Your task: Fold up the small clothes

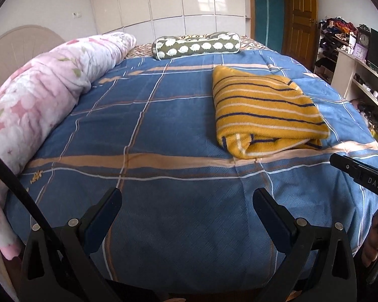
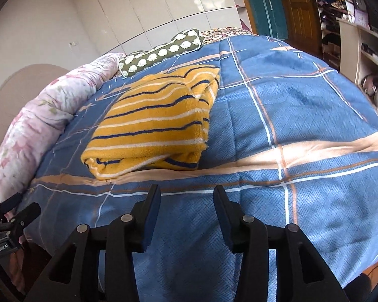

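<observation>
A yellow garment with navy and white stripes [image 1: 264, 110] lies folded into a thick rectangle on the blue plaid bed cover [image 1: 163, 130]. It also shows in the right wrist view [image 2: 158, 120], ahead and to the left. My left gripper [image 1: 187, 197] is open and empty, held above the near part of the bed, short of the garment and to its left. My right gripper [image 2: 187, 193] is open and empty, just short of the garment's near edge. The right gripper's body shows at the left wrist view's right edge [image 1: 363, 176].
A rolled pink floral quilt [image 1: 37, 95] runs along the bed's left side. A green bolster with white hedgehogs [image 1: 196, 45] lies at the far end. Shelves with clutter [image 1: 352, 58] stand right of the bed, with a wooden door [image 1: 300, 12] and white wardrobe behind.
</observation>
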`<state>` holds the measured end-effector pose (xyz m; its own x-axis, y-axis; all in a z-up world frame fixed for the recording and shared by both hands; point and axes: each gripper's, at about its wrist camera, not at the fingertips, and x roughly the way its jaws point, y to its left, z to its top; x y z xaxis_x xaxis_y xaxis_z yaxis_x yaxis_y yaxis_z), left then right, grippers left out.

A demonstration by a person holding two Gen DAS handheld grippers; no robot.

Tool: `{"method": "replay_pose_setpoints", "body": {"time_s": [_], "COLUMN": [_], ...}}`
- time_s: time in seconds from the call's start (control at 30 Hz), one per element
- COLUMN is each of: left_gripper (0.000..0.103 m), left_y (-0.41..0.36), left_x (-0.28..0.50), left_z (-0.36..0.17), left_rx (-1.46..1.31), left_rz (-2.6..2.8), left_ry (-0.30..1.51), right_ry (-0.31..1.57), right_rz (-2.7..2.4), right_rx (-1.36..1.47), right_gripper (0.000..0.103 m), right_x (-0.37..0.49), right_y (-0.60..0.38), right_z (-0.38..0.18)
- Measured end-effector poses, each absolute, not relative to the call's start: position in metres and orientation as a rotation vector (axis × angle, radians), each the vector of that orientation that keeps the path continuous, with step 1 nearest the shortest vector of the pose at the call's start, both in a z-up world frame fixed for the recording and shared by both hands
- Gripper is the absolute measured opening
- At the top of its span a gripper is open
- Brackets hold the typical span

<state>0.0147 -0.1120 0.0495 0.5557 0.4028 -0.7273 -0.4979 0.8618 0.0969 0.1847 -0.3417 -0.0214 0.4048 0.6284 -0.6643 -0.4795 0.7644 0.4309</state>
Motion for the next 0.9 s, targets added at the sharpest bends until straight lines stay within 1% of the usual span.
{"method": "replay_pose_setpoints", "body": {"time_s": [0.17, 0.63, 0.9], "left_gripper": [0.103, 0.103, 0.103], "left_y": [-0.103, -0.086, -0.086], "left_x": [0.016, 0.026, 0.027], "left_z": [0.038, -0.015, -0.022], "left_rx": [-0.170, -0.249, -0.241], "left_rz": [0.532, 0.542, 0.544], "left_ry": [0.871, 1.063, 1.071], "right_ry": [0.919, 0.946, 0.952], "right_rz": [0.700, 0.686, 0.687], "right_rx": [0.156, 0.151, 0.148], "right_gripper": [0.053, 0.053, 0.054], "right_x": [0.183, 0.186, 0.185], "right_y": [-0.337, -0.334, -0.332], "right_z": [-0.023, -0.031, -0.032]}}
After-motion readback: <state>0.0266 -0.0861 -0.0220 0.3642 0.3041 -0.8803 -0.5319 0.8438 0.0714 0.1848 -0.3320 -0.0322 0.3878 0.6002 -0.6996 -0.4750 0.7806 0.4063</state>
